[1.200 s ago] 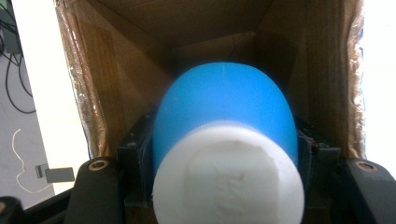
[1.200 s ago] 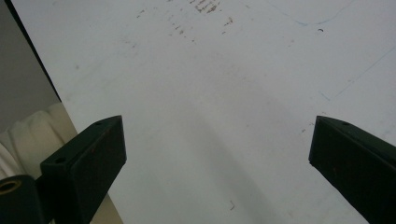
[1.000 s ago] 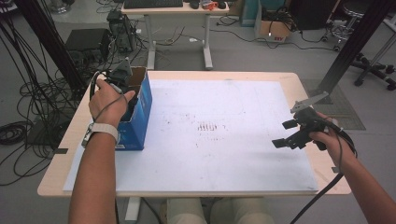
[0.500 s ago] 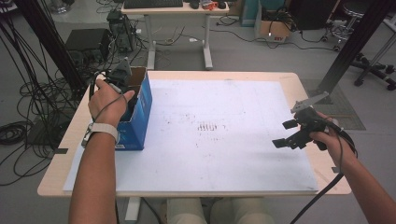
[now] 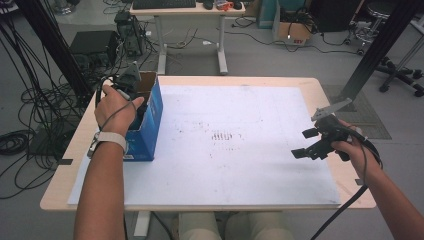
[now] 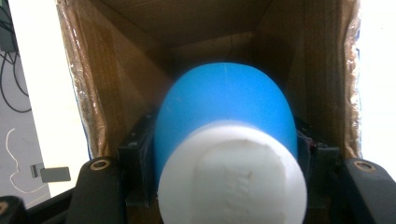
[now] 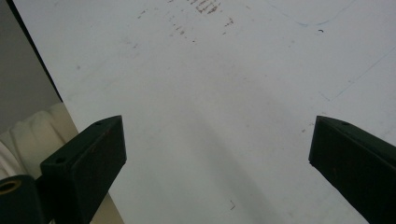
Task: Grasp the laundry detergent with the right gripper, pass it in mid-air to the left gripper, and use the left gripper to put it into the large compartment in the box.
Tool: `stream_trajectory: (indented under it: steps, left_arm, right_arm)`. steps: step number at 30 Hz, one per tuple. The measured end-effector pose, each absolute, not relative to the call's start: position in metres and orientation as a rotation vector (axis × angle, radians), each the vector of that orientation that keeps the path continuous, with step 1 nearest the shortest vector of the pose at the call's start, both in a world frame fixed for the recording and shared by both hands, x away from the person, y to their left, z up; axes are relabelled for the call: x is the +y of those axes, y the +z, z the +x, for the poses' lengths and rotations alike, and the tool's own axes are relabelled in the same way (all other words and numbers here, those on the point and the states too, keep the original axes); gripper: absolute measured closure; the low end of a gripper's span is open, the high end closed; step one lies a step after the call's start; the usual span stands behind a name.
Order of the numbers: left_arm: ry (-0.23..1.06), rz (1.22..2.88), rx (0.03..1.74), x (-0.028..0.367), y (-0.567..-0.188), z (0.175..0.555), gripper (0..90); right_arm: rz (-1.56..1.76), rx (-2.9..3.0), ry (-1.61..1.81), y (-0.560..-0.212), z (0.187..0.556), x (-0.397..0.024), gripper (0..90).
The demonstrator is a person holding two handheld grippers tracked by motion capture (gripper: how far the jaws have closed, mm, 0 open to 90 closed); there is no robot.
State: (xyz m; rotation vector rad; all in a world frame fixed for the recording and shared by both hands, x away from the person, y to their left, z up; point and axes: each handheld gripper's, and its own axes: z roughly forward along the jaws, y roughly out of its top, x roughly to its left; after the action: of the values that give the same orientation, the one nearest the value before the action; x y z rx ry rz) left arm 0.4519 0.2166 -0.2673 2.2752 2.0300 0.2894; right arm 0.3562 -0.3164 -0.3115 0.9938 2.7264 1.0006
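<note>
At the bottom of the left gripper view, closest to the lens, a white round cap (image 6: 231,175) sits on a blue rounded object (image 6: 224,102), and the left gripper (image 6: 226,158) has its two black jaws pressed against the object's sides, clamped on it. Behind the object, in the upper part of that frame, rise the brown inner walls of a cardboard box (image 6: 116,56), so the object is held inside the box. In the right gripper view the right gripper (image 7: 217,154) has its jaws standing wide apart at the lower left and lower right, nothing between them, above a white sheet (image 7: 224,79) with faint dark scuffs near the top edge. In the high view the left hand (image 5: 116,106) is at the left middle of the frame, over the open top of the box (image 5: 150,120), whose outside is blue, standing on the left edge of the sheet (image 5: 225,165). The right gripper (image 5: 311,143) is at the right middle, well apart from the box, over the sheet's right edge. The sheet covers a light wooden table (image 5: 65,165).
</note>
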Motion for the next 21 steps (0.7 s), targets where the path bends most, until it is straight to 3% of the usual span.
stream_trajectory:
  steps: [21]
  left_arm:
    - [0.290,2.272,2.034,0.2168,-0.2672,0.4514,37.1]
  right_arm:
    - [0.957,2.721,1.019,-0.3115,0.3576,-0.3179,4.2]
